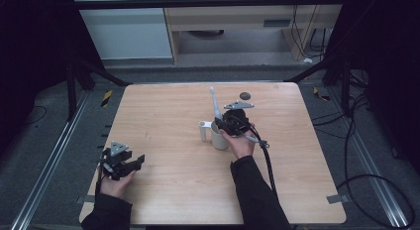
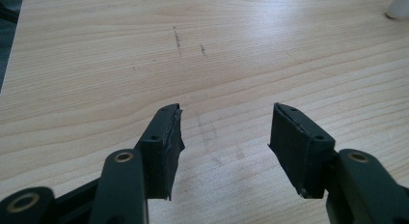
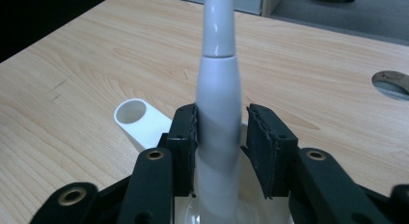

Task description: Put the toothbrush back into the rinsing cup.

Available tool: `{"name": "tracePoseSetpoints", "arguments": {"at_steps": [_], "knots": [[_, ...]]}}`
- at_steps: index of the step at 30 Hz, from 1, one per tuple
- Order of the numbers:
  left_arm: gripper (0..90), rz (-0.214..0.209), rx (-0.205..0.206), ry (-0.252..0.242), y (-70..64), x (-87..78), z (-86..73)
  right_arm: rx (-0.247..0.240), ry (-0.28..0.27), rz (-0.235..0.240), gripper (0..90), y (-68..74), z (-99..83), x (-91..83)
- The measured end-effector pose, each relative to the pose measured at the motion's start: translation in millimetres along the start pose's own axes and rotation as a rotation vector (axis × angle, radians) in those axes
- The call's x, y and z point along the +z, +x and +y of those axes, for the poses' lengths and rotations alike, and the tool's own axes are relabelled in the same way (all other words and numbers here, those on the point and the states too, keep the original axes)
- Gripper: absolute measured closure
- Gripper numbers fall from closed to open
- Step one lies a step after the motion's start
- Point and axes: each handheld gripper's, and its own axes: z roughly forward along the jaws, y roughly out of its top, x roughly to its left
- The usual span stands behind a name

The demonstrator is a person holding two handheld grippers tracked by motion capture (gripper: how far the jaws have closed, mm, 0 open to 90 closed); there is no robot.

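Right gripper, centre of the high view, has its jaws around a white toothbrush standing in a white cup; the left jaw touches the handle, a slight gap shows at the right jaw, so a firm clamp cannot be confirmed. A short white tube lies just beside the cup, and a dark round disc sits further up the worktop. Left gripper, lower left, is released, jaws apart over bare wood; no legible brand, label or writing seen.
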Motion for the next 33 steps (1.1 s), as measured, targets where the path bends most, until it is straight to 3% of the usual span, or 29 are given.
{"name": "tracePoseSetpoints", "arguments": {"at_steps": [6,10,15,18,23,26,33], "knots": [[44.1,0.001,0.001,-0.004,-0.5,-1.1,0.3,-0.022,-0.039,0.004,57.1,4.3,3.8,-12.7],[44.1,-0.001,-0.001,-0.005,-0.6,-1.6,0.4,-0.032,-0.083,0.020,49.7,6.2,7.3,-31.3],[44.0,-0.014,-0.011,-0.011,-0.3,-1.9,0.8,-0.058,-0.100,0.021,39.7,5.3,5.4,-56.8],[44.1,-0.019,-0.009,-0.010,-0.7,-1.6,0.9,-0.049,-0.116,0.042,36.3,1.7,-3.2,-72.0],[46.2,-0.031,-0.010,-0.016,-1.7,-2.4,1.4,-0.052,-0.103,0.021,33.0,-6.5,-17.9,-89.6],[47.9,-0.041,-0.009,-0.016,-2.1,-2.4,1.4,-0.053,-0.082,-0.010,31.4,-19.1,-38.1,-108.8],[53.1,-0.054,-0.005,-0.009,-2.8,-2.4,1.7,-0.041,-0.043,-0.043,30.4,-37.4,-70.3,-125.7]]}}
